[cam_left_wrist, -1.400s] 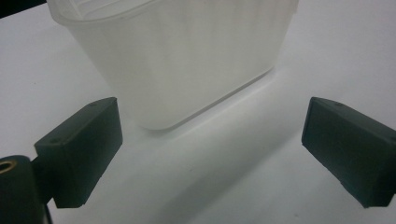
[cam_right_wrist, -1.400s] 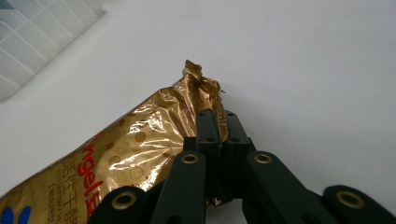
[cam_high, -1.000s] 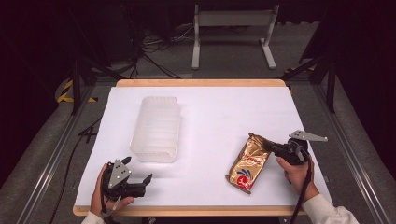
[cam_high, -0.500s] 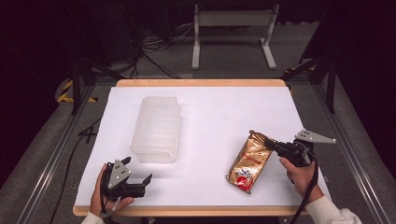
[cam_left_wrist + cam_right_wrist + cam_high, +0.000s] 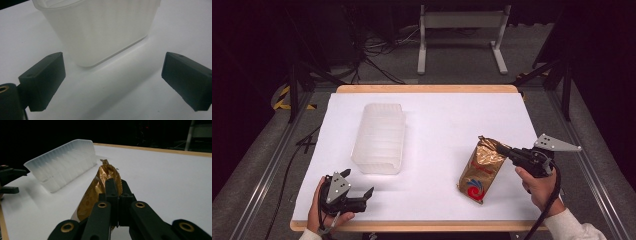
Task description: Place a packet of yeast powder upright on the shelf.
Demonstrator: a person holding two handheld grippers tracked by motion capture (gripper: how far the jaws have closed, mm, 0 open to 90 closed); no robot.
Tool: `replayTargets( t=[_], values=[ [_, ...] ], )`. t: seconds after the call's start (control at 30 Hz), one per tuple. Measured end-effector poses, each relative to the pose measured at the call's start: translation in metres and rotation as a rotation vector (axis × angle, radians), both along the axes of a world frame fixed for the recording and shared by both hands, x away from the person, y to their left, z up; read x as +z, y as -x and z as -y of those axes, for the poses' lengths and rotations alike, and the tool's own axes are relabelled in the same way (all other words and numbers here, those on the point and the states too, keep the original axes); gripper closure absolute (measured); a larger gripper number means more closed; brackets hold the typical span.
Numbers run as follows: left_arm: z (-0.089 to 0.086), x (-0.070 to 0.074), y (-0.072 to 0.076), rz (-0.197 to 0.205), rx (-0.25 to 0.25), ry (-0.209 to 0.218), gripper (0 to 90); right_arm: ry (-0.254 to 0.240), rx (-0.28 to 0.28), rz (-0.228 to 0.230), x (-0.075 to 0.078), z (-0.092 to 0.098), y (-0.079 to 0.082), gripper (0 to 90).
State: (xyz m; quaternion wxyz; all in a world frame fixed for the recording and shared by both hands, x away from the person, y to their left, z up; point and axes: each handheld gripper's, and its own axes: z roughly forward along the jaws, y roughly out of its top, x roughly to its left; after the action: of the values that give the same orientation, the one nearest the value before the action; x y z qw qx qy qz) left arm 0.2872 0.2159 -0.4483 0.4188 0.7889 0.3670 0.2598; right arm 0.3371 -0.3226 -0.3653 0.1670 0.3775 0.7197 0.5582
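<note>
A gold foil bag (image 5: 481, 167) with a red mark lies on the white table right of centre, its crimped top pointing away from me. My right gripper (image 5: 502, 148) is shut on the bag's upper right edge. In the right gripper view the closed jaws (image 5: 115, 185) press against the gold bag (image 5: 100, 185), which rises at a slant in front of them. My left gripper (image 5: 360, 183) rests open near the front left edge. Its wide-apart jaws (image 5: 112, 82) face the near end of a translucent plastic container (image 5: 100, 30) without touching it.
The ribbed translucent container (image 5: 379, 136) stands left of centre on the white table top (image 5: 447, 115), long side running away from me. A wooden edge (image 5: 427, 89) borders the table. A metal stand (image 5: 462, 35) and cables lie on the floor beyond.
My right gripper has drawn slightly rightward while staying shut at the bag's top edge, and the bag's top end has shifted a little with it. The left gripper has stayed put.
</note>
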Motion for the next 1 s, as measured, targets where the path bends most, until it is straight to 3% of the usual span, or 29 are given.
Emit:
replayTargets(
  t=[0.17,0.33,0.63,0.9,1.0],
  values=[
    [-0.001,0.0,0.001,-0.003,0.004,0.002,6.1,0.034,0.049,0.04,0.012,-0.005,0.005,89.0],
    [-0.002,-0.001,0.001,-0.008,0.005,0.0,6.1,0.11,0.093,0.072,0.022,-0.012,0.01,89.0],
    [-0.002,-0.001,0.002,-0.007,0.009,0.004,6.1,0.128,0.139,0.1,0.036,-0.022,0.009,89.0],
    [-0.003,-0.001,0.002,-0.007,0.008,0.007,6.1,0.169,0.145,0.137,0.05,-0.032,0.005,89.0],
    [-0.003,0.0,0.002,-0.006,0.006,0.01,6.2,0.157,0.147,0.147,0.058,-0.034,-0.001,89.1]
  ],
)
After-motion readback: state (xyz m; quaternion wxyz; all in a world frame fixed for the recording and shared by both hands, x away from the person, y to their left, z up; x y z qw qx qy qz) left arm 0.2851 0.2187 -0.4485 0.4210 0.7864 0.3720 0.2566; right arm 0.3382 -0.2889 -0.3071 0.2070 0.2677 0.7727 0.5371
